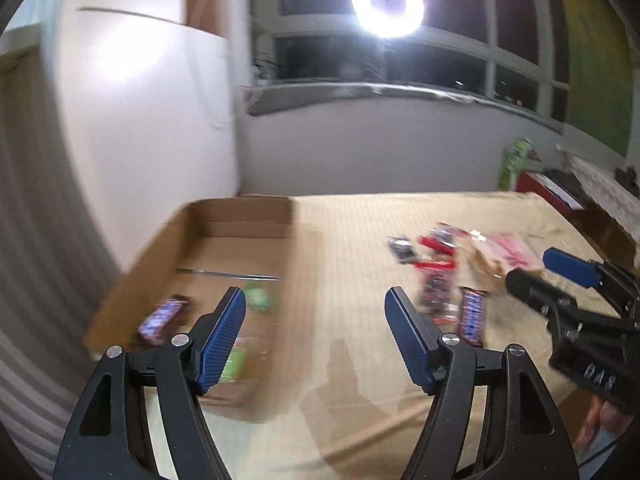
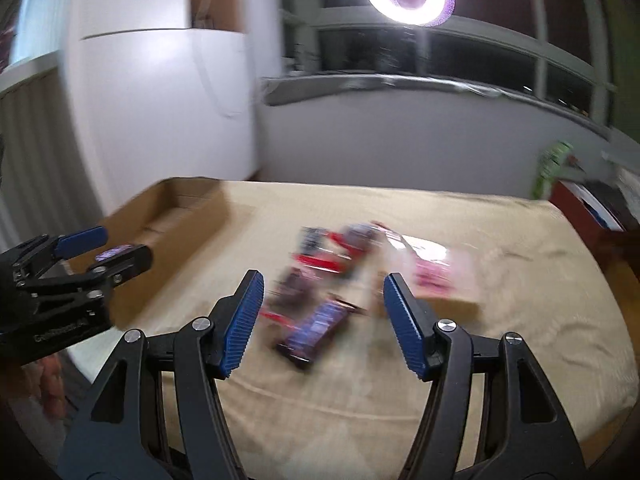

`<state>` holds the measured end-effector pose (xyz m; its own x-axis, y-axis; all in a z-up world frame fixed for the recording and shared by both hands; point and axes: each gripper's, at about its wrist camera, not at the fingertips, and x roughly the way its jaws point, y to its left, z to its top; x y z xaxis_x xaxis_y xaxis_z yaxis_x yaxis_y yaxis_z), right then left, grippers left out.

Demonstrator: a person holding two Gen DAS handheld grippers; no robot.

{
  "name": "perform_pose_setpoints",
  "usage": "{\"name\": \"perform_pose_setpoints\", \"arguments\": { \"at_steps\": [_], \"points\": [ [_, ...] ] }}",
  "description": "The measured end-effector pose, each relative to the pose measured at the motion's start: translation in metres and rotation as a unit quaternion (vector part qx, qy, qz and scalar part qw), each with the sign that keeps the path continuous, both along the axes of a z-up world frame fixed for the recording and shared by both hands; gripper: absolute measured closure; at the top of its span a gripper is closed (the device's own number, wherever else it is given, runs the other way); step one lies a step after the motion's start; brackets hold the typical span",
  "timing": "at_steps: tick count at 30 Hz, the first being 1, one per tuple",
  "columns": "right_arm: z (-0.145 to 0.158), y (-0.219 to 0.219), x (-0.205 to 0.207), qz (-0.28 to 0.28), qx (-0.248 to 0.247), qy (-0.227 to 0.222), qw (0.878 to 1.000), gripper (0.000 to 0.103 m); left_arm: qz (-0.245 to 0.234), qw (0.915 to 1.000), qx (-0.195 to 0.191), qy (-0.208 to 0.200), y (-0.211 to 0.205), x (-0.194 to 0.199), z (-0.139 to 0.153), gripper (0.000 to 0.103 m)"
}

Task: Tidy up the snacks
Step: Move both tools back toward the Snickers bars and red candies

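Note:
A heap of snacks [image 2: 332,256] in red and dark wrappers lies mid-table on the beige cloth, blurred. Beside it are a pink packet [image 2: 436,272] and a purple bar [image 2: 316,328]. My right gripper [image 2: 323,280] hovers open over that bar, touching nothing. The same heap [image 1: 436,264] and right gripper [image 1: 540,274] show at the right of the left wrist view. An open cardboard box [image 1: 240,216] holds a purple bar [image 1: 164,316] and green packets [image 1: 260,300]. My left gripper [image 1: 315,296] is open and empty above the box's right wall; it also appears at far left [image 2: 108,248].
The box [image 2: 176,224] sits at the table's left end beside a white cabinet [image 1: 152,100]. A ring light [image 1: 387,4] glares in front of a dark window. A red case [image 1: 548,188] and a green item [image 1: 514,160] stand past the table's far right corner.

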<state>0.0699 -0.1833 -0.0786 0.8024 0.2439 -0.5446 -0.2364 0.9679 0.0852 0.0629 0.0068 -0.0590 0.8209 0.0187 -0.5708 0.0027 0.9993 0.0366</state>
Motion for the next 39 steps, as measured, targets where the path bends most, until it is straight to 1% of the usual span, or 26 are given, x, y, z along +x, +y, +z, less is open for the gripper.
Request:
{"name": "perform_pose_setpoints", "arguments": {
  "at_steps": [3,5,10,15,20,26,31,34,39],
  "points": [
    [-0.004,-0.019,0.001,-0.019,0.002,0.006,1.000,0.038,-0.021,0.9997,0.005,0.006,-0.022,0.005,-0.004,0.031],
    [-0.006,-0.029,-0.002,-0.026,0.005,0.009,1.000,0.038,-0.027,0.9995,0.009,0.010,-0.029,0.008,-0.008,0.031],
    [-0.006,-0.026,-0.003,-0.020,0.006,0.011,1.000,0.038,-0.030,0.9994,0.009,0.015,-0.037,0.013,-0.011,0.031],
    [-0.015,-0.021,0.008,-0.013,0.006,0.019,1.000,0.038,-0.039,0.9991,0.008,0.016,-0.043,0.017,-0.010,0.031],
    [-0.031,-0.017,0.019,-0.008,0.003,0.038,0.999,0.038,-0.051,0.9982,0.005,0.029,-0.051,0.029,-0.021,0.031],
    [-0.047,-0.007,0.035,0.012,0.010,0.064,0.998,0.038,-0.062,0.9962,-0.005,0.060,-0.058,0.048,-0.044,0.031],
    [-0.057,0.005,0.049,0.026,0.013,0.080,0.996,0.038,-0.056,0.9958,-0.007,0.072,-0.057,0.062,-0.052,0.031],
    [-0.064,0.012,0.058,0.033,0.017,0.093,0.995,0.038,-0.050,0.9956,-0.019,0.077,-0.048,0.070,-0.052,0.031],
    [-0.074,0.021,0.066,0.040,0.016,0.110,0.993,0.038,-0.046,0.9960,-0.028,0.072,-0.039,0.077,-0.048,0.031]
  ]
}}
